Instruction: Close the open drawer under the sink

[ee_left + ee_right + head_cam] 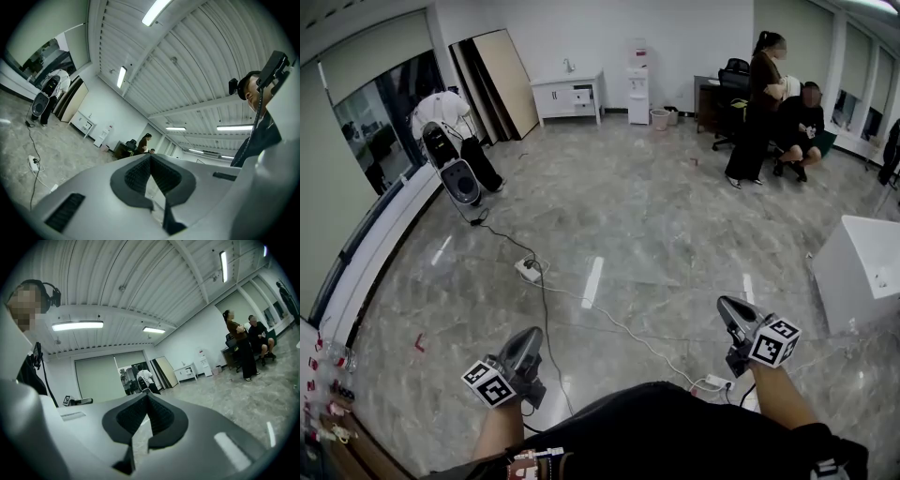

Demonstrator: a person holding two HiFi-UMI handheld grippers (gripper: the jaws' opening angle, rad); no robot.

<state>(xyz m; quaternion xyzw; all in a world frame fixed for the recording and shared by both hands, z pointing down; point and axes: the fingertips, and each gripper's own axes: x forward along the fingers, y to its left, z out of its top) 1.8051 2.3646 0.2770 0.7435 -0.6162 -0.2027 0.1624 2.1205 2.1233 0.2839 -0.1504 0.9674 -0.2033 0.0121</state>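
The white sink cabinet (569, 97) stands against the far wall with a tap on top, and a drawer (582, 95) in its front looks pulled out. It also shows small in the left gripper view as the cabinet (84, 123) and in the right gripper view as the cabinet (186, 372). My left gripper (532, 335) and right gripper (724, 302) are held low in front of my body, far from the cabinet. Both are shut and hold nothing, and the tips meet in the left gripper (150, 157) and the right gripper (147, 393).
A power strip (528, 269) and its cable lie on the marble floor ahead, with another strip (712, 382) by my feet. One person (450, 122) bends over at the left window. Two people (764, 103) are at the back right. A white box (862, 272) stands at the right.
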